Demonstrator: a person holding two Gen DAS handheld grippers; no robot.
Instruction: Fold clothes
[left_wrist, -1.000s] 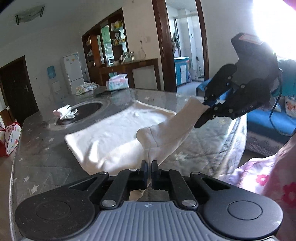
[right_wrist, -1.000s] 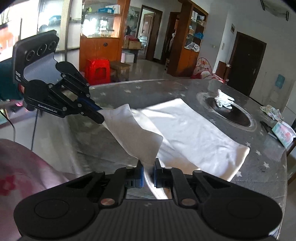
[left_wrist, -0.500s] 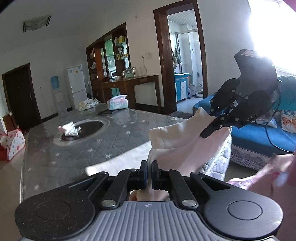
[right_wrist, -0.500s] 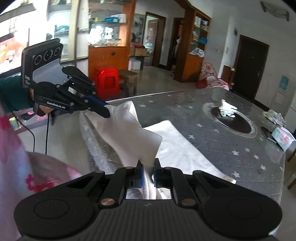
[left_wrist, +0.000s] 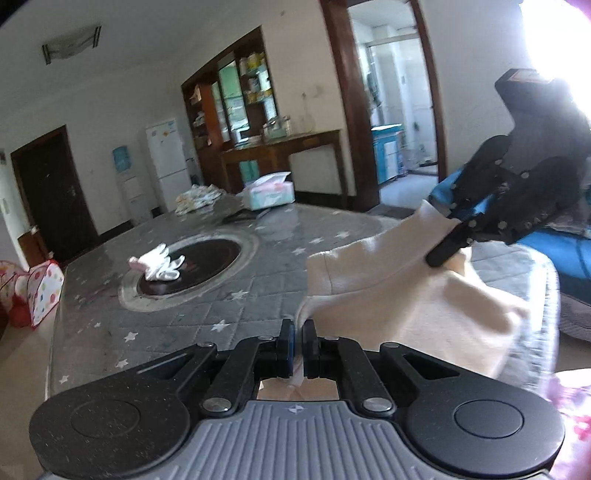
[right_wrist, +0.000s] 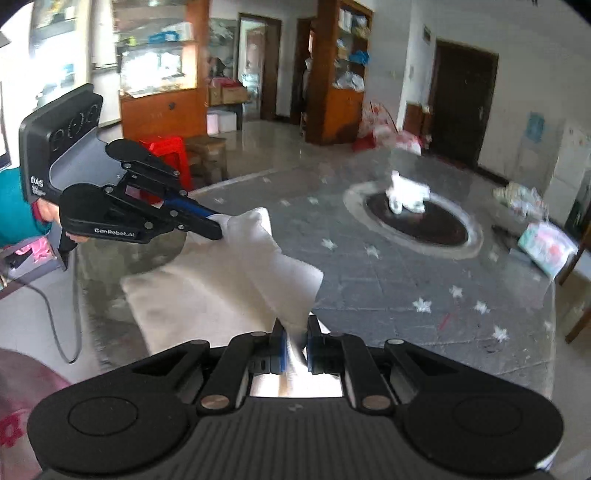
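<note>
A cream garment (left_wrist: 413, 295) hangs between both grippers above the near edge of the grey star-patterned table (left_wrist: 192, 314). My left gripper (left_wrist: 298, 332) is shut on one corner of it. My right gripper (right_wrist: 295, 334) is shut on the other corner; it also shows in the left wrist view (left_wrist: 443, 251), pinching the cloth. In the right wrist view the garment (right_wrist: 236, 291) drapes down toward the table edge, and the left gripper (right_wrist: 218, 230) grips its far corner.
A dark round inset (left_wrist: 192, 266) in the table holds a small white cloth (left_wrist: 159, 262). A tissue box (left_wrist: 267, 194) and a crumpled cloth (left_wrist: 195, 195) lie at the far end. A blue sofa (left_wrist: 554, 251) stands at the right.
Both grippers lifted the garment off the table and drew it toward the near edge; it now hangs bunched between them instead of lying spread flat.
</note>
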